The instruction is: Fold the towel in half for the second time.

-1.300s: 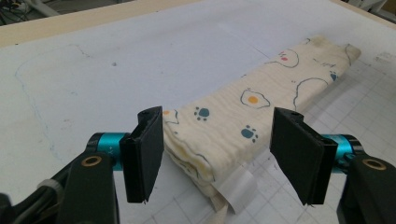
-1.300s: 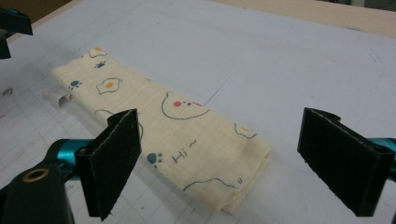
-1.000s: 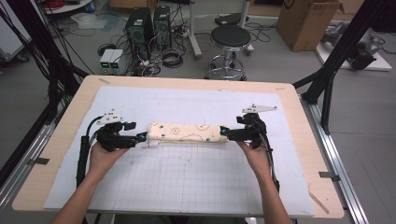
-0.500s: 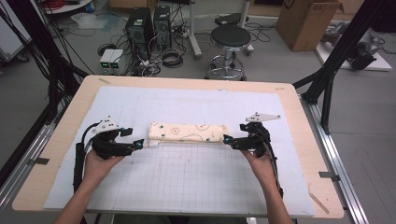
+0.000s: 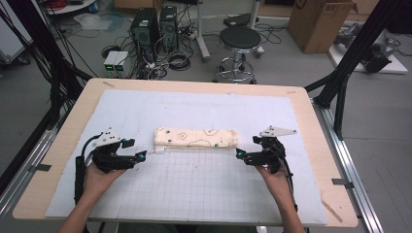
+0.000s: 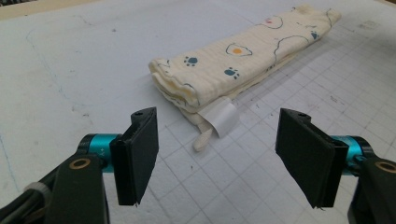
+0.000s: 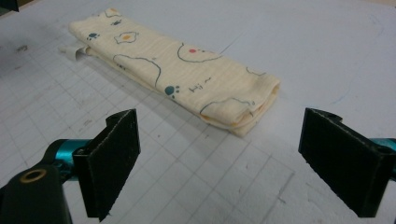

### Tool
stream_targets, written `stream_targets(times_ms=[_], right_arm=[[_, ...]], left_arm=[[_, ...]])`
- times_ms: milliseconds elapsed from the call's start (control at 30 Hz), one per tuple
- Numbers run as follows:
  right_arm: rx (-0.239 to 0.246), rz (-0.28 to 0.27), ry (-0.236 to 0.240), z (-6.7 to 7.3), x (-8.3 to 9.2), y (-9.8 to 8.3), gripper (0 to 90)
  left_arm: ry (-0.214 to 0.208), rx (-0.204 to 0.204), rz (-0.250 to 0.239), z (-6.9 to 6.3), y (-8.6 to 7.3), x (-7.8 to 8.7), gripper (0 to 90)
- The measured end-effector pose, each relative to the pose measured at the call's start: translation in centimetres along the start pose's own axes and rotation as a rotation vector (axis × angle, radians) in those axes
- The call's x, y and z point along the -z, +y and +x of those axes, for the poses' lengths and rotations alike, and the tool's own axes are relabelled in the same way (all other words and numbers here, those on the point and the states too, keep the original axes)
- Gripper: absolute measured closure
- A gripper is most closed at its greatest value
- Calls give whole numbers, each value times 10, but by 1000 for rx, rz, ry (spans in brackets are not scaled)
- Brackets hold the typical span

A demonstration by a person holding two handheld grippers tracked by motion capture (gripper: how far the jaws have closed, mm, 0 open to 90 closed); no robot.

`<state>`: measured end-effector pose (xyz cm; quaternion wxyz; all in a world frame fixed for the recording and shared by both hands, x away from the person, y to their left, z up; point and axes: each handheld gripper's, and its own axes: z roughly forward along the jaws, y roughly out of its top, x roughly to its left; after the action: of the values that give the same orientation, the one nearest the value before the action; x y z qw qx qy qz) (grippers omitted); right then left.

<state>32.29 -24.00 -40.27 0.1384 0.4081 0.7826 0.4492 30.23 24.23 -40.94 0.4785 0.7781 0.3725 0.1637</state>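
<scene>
Both grippers – left gripper (image 5: 141,156), right gripper (image 5: 239,154) – have let go and backed off the folded cloth (image 5: 196,138); jaws spread, empty – fold looks finished.

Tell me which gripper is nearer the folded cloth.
Right, narrowly. The right gripper sits just off the folded cloth's right end; the left gripper sits a little farther off its left end. Both are open, touching nothing.
</scene>
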Motion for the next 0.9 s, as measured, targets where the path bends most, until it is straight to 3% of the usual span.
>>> stream_targets(times_ms=[300, 500, 900], right_arm=[[-3, 3, -13, 1, 8, -20, 120], [6, -1, -14, 2, 15, -29, 119], [6, -40, -28, 3, 36, -45, 117]], left_arm=[[3, -1, -14, -6, -10, 11, 286], [14, -3, 2, -8, -17, 16, 258], [32, 5, -14, -11, -27, 32, 247]])
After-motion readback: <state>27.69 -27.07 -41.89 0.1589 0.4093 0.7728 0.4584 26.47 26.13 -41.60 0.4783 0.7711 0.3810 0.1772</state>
